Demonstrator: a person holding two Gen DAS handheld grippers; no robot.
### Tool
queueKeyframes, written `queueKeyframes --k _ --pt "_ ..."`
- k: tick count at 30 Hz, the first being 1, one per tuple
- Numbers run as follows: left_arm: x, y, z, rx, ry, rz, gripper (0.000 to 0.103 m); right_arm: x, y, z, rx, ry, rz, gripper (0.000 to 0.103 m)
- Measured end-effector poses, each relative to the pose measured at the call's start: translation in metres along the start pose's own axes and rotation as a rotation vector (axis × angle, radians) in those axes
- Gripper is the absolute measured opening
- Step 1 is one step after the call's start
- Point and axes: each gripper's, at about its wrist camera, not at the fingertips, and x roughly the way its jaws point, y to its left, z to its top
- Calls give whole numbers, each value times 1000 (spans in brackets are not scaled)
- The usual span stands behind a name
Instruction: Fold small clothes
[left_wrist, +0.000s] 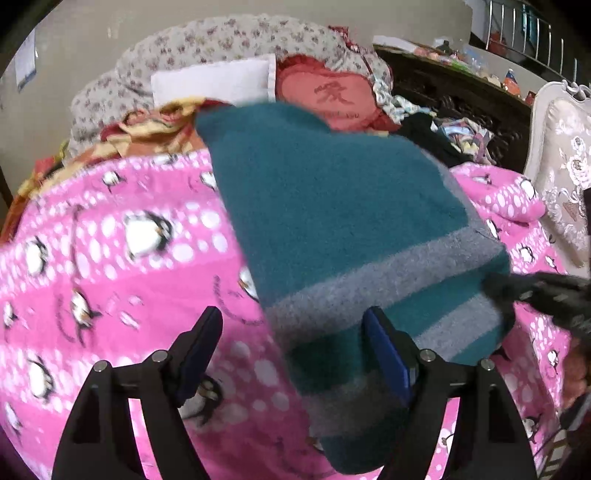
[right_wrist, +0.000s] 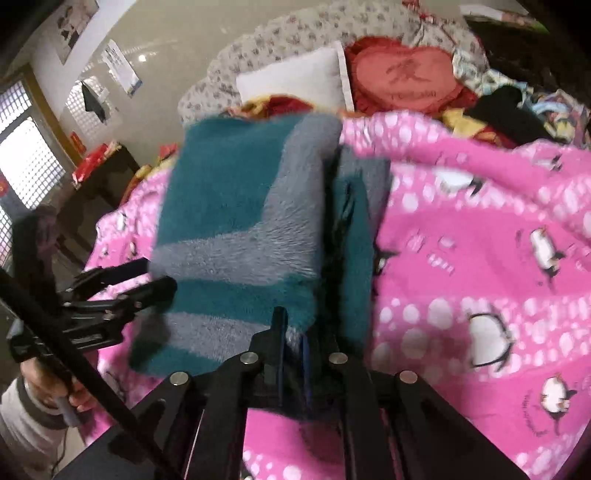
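— Where is the garment?

— On the bed, spread over my pink penguin blanket (left_wrist: 110, 266), lies the teal and grey striped fleece garment (left_wrist: 332, 206). It runs from near the pillows down toward me, and part of it looks folded over itself in the right wrist view.

— What is your right tool doing?

— My right tool (right_wrist: 291, 343) is pinched shut on the near edge of the garment; the fleece bunches between its two blue pads. In the left wrist view it shows as a dark blur at the garment's right-hand corner.

— And the left tool?

— My left tool (left_wrist: 295, 350) stands wide, gripping nothing. One finger is over bare blanket; the other finger sits over the striped end of the garment, so the garment's edge lies between the two, but the pads do not press on it.

— Anything else nearby?

— A white pillow (left_wrist: 214, 81) and a red heart-shaped cushion (left_wrist: 328, 96) sit at the head of the bed, beyond the garment. My hand (right_wrist: 48, 391) on the left tool's handle shows low in the right wrist view.
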Motion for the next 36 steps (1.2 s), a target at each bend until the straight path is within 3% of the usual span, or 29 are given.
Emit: queueKeyframes --k 4,7,10,13,15,19,23,25,27,28,33,36 --pt "-6 6 16 -17 -40 22 79 -23 25 21 -74 -91 -23 10" --pt "-2 10 27 -38 -57 57 79 -7 42 39 -114 -96 -50 10" --pt "7 15 35 -66 -58 67 82 19 49 53 -132 -72 -51 10" --pt "13 13 41 -43 -73 89 90 53 45 59 -154 -23 -145 10" --pt "18 10 43 -24 -78 100 93 71 34 61 -130 -3 -156 10" --pt "24 13 45 -41 -89 95 96 73 23 65 -91 -14 -108 9" --pt "20 16 43 -62 -96 87 96 59 33 62 -113 -14 -130 10" --pt "15 17 40 -67 -104 96 96 43 41 56 -119 -42 -128 15" --pt "10 17 37 -64 -110 102 96 27 49 45 -128 -62 -107 41" --pt "9 17 35 -64 -110 104 96 22 53 40 -134 -67 -111 47" --pt "3 18 23 -93 -96 84 96 21 57 15 -160 -55 -173 50" --pt "3 20 15 -119 -76 53 96 43 47 6 -145 5 -210 50"
